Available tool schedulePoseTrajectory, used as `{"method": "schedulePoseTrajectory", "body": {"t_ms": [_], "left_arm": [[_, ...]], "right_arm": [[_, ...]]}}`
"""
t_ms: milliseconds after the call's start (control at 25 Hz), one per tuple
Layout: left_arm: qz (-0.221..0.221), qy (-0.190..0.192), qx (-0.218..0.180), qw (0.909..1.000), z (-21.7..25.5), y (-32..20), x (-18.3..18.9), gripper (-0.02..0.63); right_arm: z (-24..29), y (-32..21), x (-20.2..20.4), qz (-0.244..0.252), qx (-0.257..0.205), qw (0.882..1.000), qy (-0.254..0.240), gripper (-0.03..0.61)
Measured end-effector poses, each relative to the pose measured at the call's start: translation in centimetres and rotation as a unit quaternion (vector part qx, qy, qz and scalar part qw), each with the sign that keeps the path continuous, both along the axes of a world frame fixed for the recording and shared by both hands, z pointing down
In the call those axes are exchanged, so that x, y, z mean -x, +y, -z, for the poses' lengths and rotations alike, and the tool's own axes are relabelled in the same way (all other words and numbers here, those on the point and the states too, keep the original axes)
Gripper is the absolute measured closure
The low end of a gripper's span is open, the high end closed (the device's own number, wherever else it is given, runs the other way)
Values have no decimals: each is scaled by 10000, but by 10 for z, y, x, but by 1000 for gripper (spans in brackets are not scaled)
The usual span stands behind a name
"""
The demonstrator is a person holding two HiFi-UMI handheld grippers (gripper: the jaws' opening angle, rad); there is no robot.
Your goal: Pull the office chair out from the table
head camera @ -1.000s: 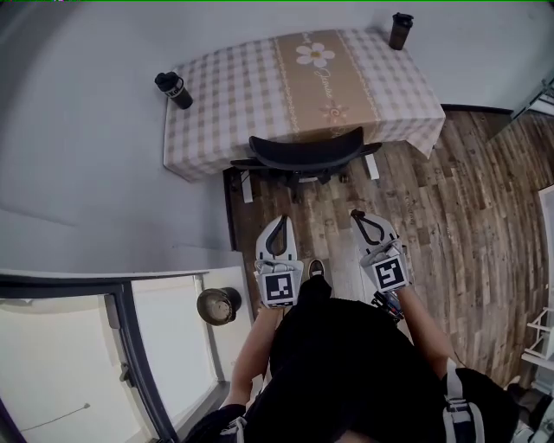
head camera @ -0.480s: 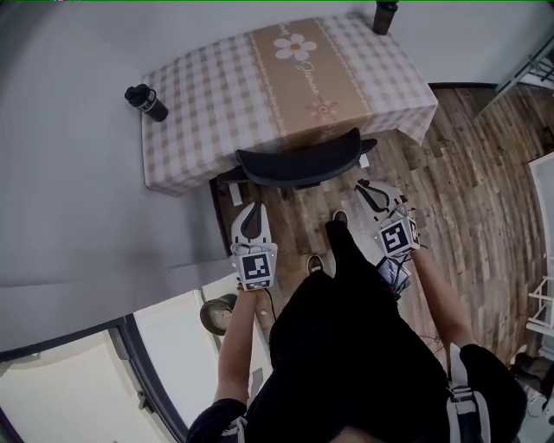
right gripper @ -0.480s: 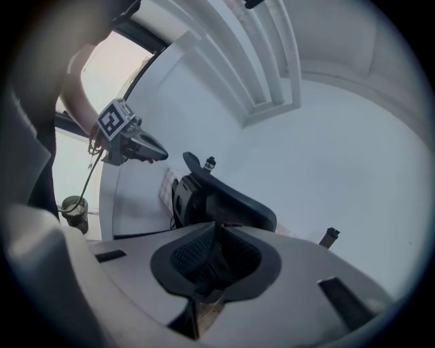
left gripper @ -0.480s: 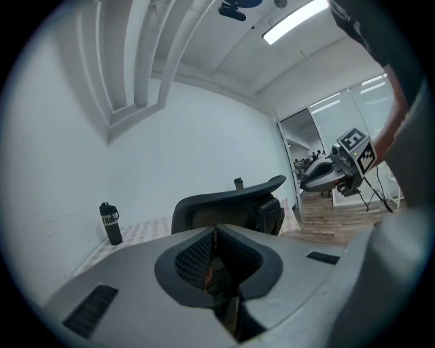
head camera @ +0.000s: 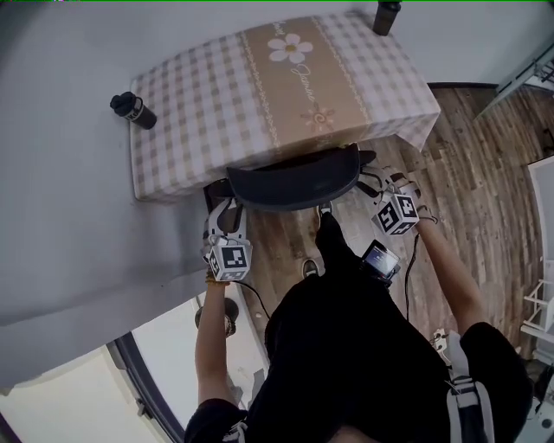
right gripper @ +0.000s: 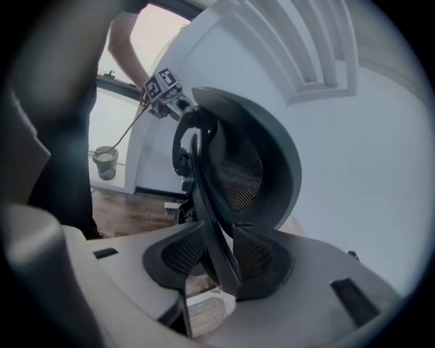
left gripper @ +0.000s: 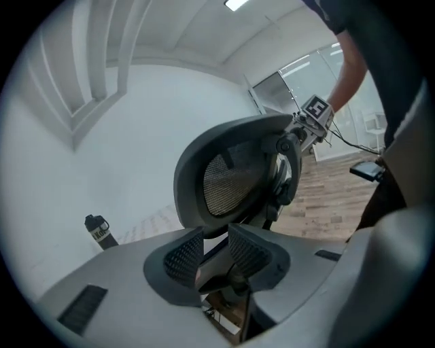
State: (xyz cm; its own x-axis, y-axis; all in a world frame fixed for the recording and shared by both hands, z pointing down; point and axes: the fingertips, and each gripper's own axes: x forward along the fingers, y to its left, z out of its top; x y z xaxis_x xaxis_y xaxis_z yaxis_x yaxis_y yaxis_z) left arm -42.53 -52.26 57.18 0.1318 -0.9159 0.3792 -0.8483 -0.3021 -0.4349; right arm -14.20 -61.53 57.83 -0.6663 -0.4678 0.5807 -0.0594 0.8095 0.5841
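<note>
The left gripper and right gripper have reached the office chair, both jaws just opened apart.

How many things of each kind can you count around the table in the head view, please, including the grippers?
office chair: 1
table: 1
dark bottles: 2
grippers: 2 (left gripper, right gripper)
Total: 6
</note>
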Motion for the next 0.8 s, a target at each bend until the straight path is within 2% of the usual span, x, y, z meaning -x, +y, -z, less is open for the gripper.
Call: {"method": "schedulePoseTrajectory", "body": {"t_ms": [80,120,240,360,480,680,800], "left_arm": [[-296,-382,247,9985,-11,-9,2,481],[-456,-612,366,9964,-17,-12,3,456],[-857,-1148,672,9874,-33,-21,6,455],[-1163,-1190,851,9824,-36,-27,7,453],[-1333,-1218,933,9791,-33,-25,22,426],[-1597,-1649,1125,9668,-36,-32,15,413],[-1777,-2029,1265,9546,-38,-33,16,397]], "right_arm": [[-7,-11,2,216,-36,9993,292,425],[-12,-16,3,310,-28,9986,428,414],[-27,-25,5,574,68,9950,814,385],[-41,-28,6,829,206,9885,1249,399],[-53,-27,14,981,296,9806,1673,393],[-57,-34,4,1090,234,9747,1936,420],[-62,-36,3,1188,104,9670,2250,420]]}}
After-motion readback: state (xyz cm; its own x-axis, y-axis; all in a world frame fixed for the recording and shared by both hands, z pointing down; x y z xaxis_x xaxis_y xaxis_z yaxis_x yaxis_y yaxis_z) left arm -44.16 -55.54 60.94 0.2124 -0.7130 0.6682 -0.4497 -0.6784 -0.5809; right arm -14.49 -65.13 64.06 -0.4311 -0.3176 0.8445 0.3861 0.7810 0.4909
